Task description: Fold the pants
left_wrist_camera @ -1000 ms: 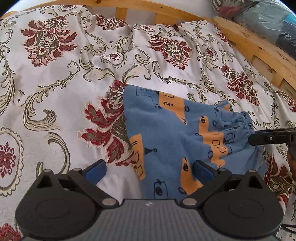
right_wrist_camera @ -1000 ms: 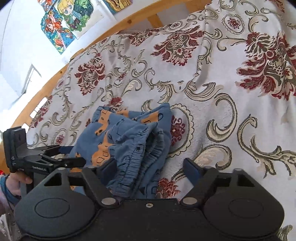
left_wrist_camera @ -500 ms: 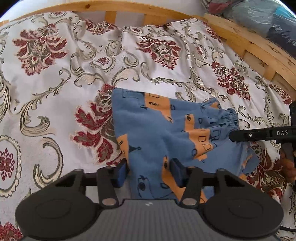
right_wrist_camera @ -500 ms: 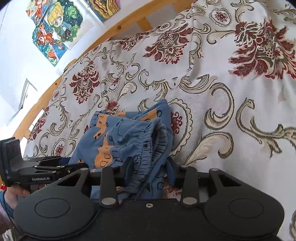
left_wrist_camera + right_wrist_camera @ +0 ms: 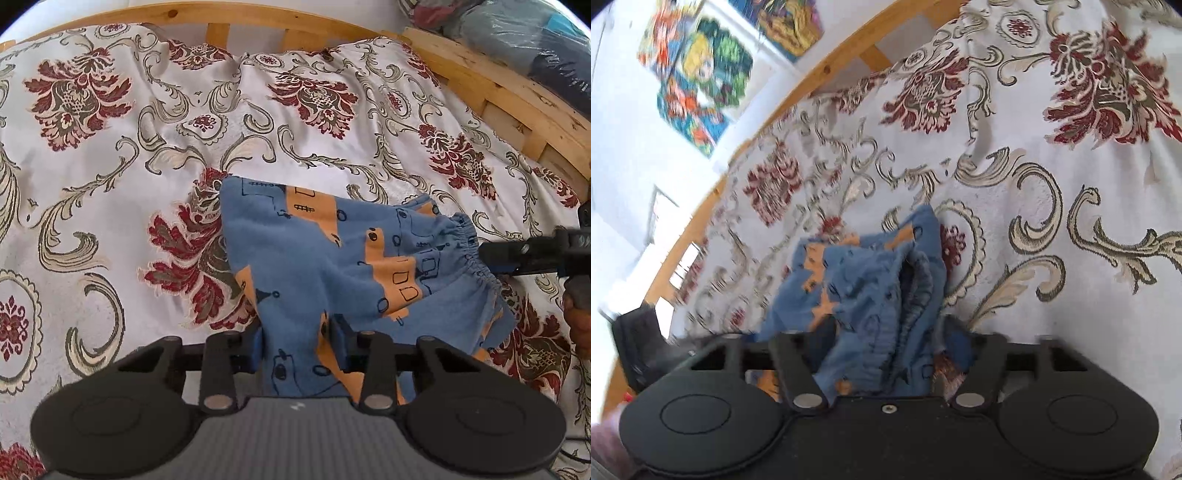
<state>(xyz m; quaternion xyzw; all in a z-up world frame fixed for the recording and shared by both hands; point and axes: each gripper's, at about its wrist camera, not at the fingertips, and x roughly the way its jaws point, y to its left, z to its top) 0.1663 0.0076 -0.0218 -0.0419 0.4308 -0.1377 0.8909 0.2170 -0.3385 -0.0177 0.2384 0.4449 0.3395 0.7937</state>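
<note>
Your left gripper (image 5: 297, 349) pinches the pants (image 5: 332, 266) at lower centre of its frame, your right gripper (image 5: 882, 354) the gathered waistband; already a compact bundle on the bedspread (image 5: 110, 166), probably one fold left

The pants (image 5: 332, 258) lie on the bedspread (image 5: 110, 192), near the middle of the bed. My left tongs (image 5: 297, 349) sit at their near edge with cloth between the jaws. My right tongs (image 5: 882, 354) are at the waistband end, to the right in the left wrist view, cloth between the jaws there too. The wooden bed frame (image 5: 258, 18) runs behind the bedspread. Pictures (image 5: 701, 74) hang on the wall beyond the frame.
</note>
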